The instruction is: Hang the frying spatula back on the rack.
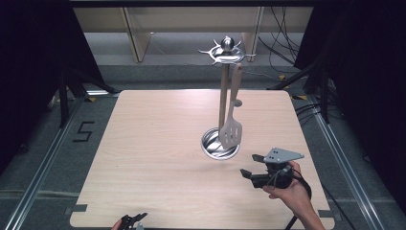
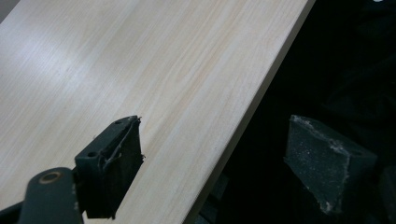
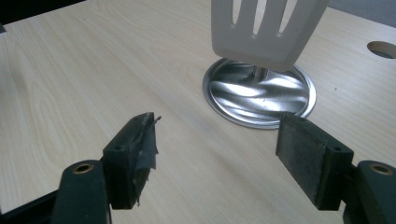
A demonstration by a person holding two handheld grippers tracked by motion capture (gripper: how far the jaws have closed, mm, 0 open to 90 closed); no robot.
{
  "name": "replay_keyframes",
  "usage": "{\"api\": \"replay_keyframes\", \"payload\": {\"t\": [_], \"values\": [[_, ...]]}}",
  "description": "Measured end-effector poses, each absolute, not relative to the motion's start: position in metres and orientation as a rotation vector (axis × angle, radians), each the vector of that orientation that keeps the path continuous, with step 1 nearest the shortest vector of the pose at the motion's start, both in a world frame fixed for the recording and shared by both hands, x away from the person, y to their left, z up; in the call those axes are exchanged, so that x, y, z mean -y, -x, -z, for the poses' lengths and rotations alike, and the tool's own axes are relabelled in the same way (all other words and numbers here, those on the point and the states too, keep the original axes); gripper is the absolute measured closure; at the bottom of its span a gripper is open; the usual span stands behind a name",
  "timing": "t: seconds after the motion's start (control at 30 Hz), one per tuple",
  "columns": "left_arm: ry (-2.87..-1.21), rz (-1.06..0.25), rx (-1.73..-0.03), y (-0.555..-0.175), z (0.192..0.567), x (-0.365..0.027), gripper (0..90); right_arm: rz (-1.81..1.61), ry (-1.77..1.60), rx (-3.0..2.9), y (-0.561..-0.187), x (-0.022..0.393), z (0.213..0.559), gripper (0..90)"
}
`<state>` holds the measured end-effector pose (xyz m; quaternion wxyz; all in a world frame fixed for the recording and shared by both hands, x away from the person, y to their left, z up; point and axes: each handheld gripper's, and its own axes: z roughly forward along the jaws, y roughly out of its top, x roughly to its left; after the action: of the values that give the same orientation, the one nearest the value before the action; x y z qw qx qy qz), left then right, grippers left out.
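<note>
1. High view: a pale wooden worktop [image 1: 158,143] carries a metal utensil stand [image 1: 224,96] whose round shiny base sits right of centre. A slotted spatula [image 1: 231,122] hangs from the stand's hooked top, its blade down just above the base. The right claw [image 1: 249,175], held in a hand [image 1: 289,191] at the near right, rests close to the base on its near right side, jaws spread and pointing left. The left claw [image 1: 134,220] peeks in at the worktop's near edge, well apart from the stand.

2. Left gripper view: the left claw [image 2: 224,163] gapes wide with nothing between its jaws. One jaw lies over the worktop [image 2: 116,70]; the other hangs past its edge over darkness.

3. Right gripper view: the right claw [image 3: 219,149] stands wide and empty above the worktop [image 3: 70,84]. Just beyond it lie the stand's round base [image 3: 259,98] and the spatula's slotted blade [image 3: 266,28], hanging above that base.
</note>
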<state>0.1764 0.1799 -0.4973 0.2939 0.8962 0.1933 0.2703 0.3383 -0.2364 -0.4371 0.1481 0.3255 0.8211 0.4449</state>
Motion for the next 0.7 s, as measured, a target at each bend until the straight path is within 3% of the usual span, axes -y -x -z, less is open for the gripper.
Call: {"api": "replay_keyframes", "payload": {"t": [0.7], "values": [[-2.399, -0.734, -0.516, -0.175, 0.496, -0.181, 17.8, -1.277, -0.922, -2.410, -0.325, 0.233, 0.457, 27.8]]}}
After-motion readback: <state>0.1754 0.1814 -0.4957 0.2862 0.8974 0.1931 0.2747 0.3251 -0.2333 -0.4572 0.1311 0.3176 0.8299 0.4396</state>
